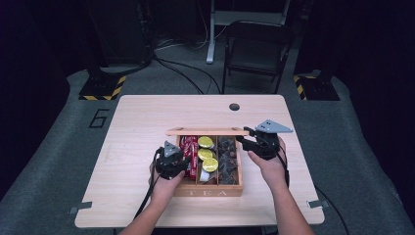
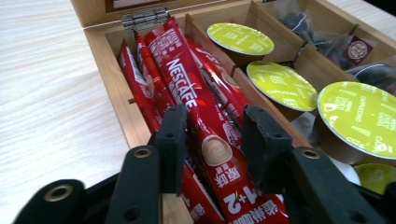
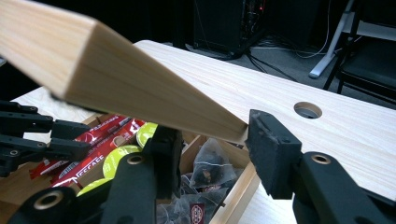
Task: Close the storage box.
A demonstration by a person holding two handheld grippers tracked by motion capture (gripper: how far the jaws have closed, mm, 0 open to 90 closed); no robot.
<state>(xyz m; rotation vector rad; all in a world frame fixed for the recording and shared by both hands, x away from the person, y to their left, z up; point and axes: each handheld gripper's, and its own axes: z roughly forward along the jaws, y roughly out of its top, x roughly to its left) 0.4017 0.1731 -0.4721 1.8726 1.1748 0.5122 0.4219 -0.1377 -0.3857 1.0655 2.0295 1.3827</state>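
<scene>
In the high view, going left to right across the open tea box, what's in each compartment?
Red Nescafe sachets → yellow-green coffee capsules → dark pyramid tea bags.

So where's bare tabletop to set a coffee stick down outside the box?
Bare table lies left of the tea box, and a strip beyond its lid near the round hole. Inside is crowded: red sticks, green capsules, tea bags.

Light wood table (image 1: 147, 122); open wooden tea box (image 1: 210, 192) near front edge.
</scene>
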